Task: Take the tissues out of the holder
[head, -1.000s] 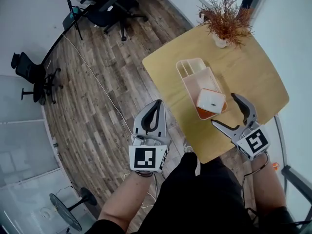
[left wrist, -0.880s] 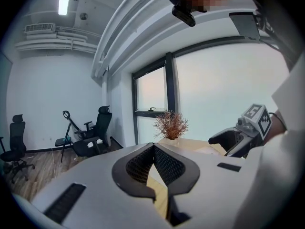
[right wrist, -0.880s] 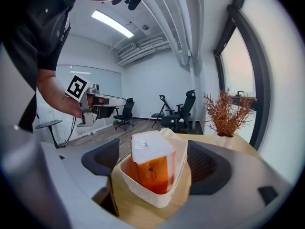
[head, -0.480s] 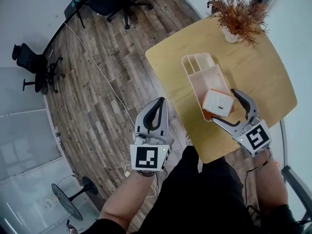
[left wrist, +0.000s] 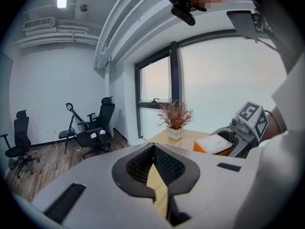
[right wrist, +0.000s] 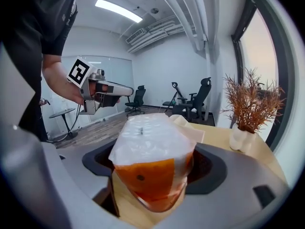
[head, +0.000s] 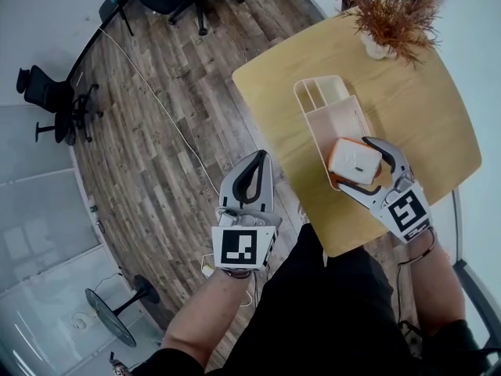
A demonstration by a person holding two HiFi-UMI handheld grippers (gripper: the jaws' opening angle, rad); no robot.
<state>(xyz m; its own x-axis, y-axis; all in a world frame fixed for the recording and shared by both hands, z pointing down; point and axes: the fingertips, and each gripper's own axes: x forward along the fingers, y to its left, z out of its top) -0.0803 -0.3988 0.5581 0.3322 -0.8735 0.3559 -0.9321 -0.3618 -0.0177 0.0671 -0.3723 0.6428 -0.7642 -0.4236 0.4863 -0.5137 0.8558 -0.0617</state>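
Right now a person stands at the near corner of a pale wooden table [head: 415, 108], a gripper in each hand. The right gripper [head: 362, 168] reaches in over the table edge, and its two fingers pinch a pack [head: 354, 157] of tissues from either side. The pack is soft plastic, white on top and orange underneath (the orange shows best from the right gripper view, where the wrapper bulges between the dark pads). It is at the near end of the holder [head: 335, 120], a long cream tray with narrow divided slots at its far end. Whether the pack rests in the tray or is raised just above it, I cannot tell.

The left gripper [head: 257, 161] hangs off the table's left side, above the wood-plank floor [head: 156, 131], well apart from the holder. Its fingers are pressed together at the tips with nothing between them, and a sliver of table shows through the loop they form.

At the table's far corner stands a dried, rust-coloured plant [head: 387, 10] in a small white pot [head: 377, 49]. Black office chairs [head: 51, 108] stand near the wall across the room.
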